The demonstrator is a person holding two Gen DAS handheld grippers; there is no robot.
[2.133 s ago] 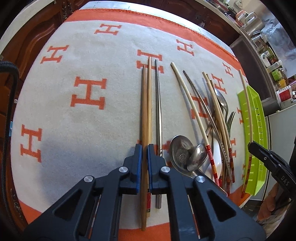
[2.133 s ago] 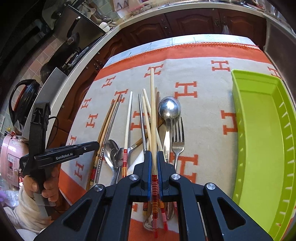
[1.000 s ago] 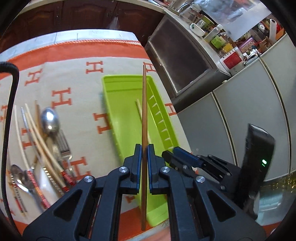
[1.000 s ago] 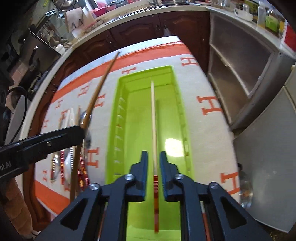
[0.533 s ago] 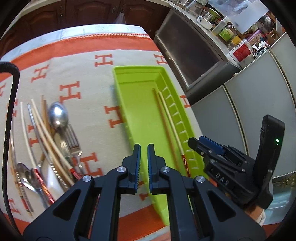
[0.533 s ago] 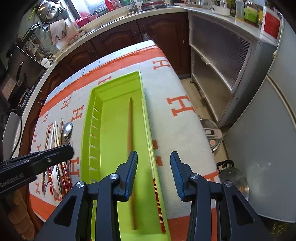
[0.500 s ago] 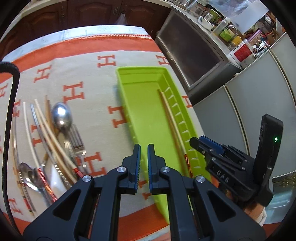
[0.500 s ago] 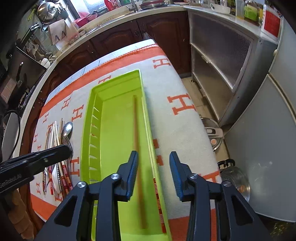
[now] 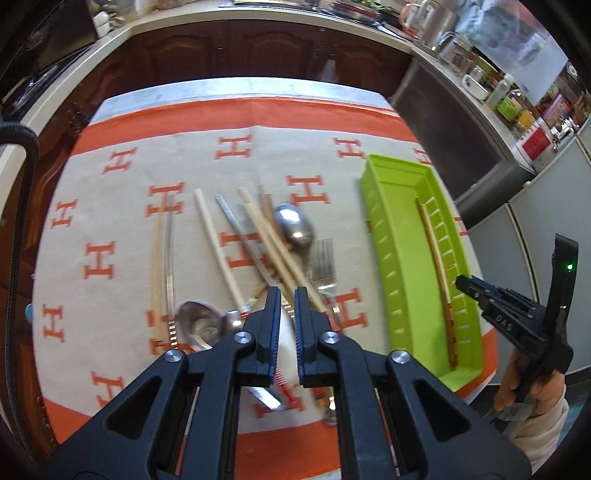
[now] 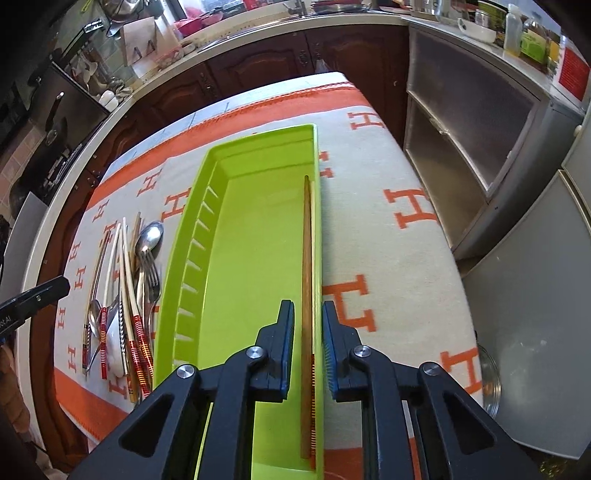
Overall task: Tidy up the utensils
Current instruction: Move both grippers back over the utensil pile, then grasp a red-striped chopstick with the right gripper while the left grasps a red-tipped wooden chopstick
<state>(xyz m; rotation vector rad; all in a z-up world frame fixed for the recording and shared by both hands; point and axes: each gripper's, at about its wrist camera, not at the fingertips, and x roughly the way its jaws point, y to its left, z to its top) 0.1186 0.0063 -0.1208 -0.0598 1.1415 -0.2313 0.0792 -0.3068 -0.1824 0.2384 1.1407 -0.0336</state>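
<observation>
A pile of utensils lies on the orange-and-cream cloth: chopsticks, spoons, a fork. It also shows in the right wrist view. The green tray holds two chopsticks along its right wall, also visible in the right wrist view. My left gripper is open a little and empty, above the pile's near end. My right gripper is open and empty over the tray's near right side, above the chopsticks. It also shows in the left wrist view.
Dark wooden cabinets and a cluttered counter run behind the table. Grey cabinets stand just past the table's right edge. A round metal lid lies on the floor there.
My left gripper has let go of the wooden chopstick into the tray and swung back left over the pile. My right gripper has dropped its chopstick in the tray and stays open above it.
</observation>
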